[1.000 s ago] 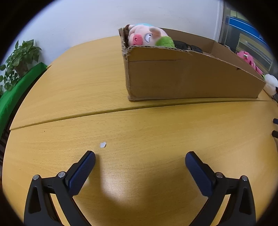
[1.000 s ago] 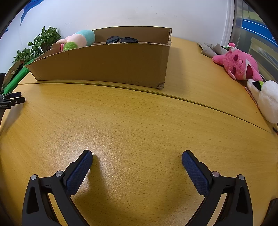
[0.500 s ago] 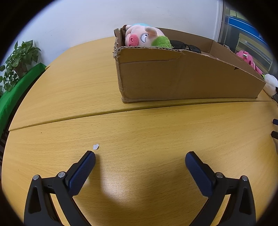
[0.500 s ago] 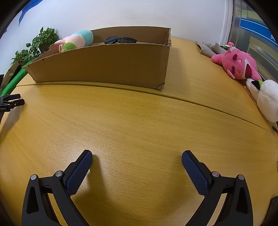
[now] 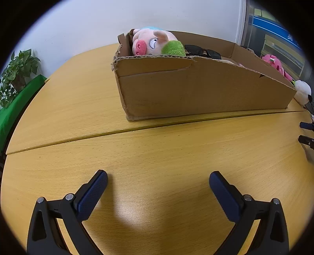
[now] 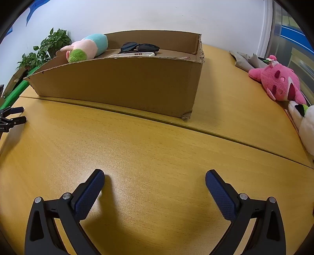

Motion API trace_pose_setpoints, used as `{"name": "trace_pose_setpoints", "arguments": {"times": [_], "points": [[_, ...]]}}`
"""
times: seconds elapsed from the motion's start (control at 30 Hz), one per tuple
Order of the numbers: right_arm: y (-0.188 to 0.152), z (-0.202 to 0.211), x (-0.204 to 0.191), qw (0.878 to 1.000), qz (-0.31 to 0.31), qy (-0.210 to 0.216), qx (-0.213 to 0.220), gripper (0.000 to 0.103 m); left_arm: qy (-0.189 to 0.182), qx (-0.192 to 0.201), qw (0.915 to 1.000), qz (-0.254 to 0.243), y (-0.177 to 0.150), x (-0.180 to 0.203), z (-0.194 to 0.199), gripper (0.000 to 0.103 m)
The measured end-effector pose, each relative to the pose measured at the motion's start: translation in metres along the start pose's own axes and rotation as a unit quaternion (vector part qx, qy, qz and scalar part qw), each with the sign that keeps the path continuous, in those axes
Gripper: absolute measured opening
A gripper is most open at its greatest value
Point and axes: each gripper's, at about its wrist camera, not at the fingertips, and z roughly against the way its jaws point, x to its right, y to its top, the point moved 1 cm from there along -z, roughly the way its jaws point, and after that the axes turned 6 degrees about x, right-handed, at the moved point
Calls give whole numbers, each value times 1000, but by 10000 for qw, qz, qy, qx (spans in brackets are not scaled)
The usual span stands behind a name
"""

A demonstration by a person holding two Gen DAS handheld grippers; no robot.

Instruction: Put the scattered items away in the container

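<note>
Both the left gripper [image 5: 158, 177] and right gripper [image 6: 154, 176] are hanging apart, empty; only the right wrist view is showing the white remote [image 6: 133, 54] inside the cardboard box [image 6: 125, 86].

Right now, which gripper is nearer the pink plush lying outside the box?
Right. The pink plush lies ahead and to the right of the right gripper; from the left gripper it sits far off, beyond the cardboard box.

place: likely an office
signs: jointed wooden desk [image 6: 157, 149], plain white wall [image 6: 137, 15], potted plant [image 6: 53, 44] upper left, glass partition [image 5: 274, 37] upper right
</note>
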Motion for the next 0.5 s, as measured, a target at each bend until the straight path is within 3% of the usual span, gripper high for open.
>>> {"name": "trace_pose_setpoints", "arguments": {"times": [0.5], "points": [[0, -1, 0, 10000, 5, 3, 3, 103, 21, 11, 10000, 34, -1, 5, -3, 103]]}}
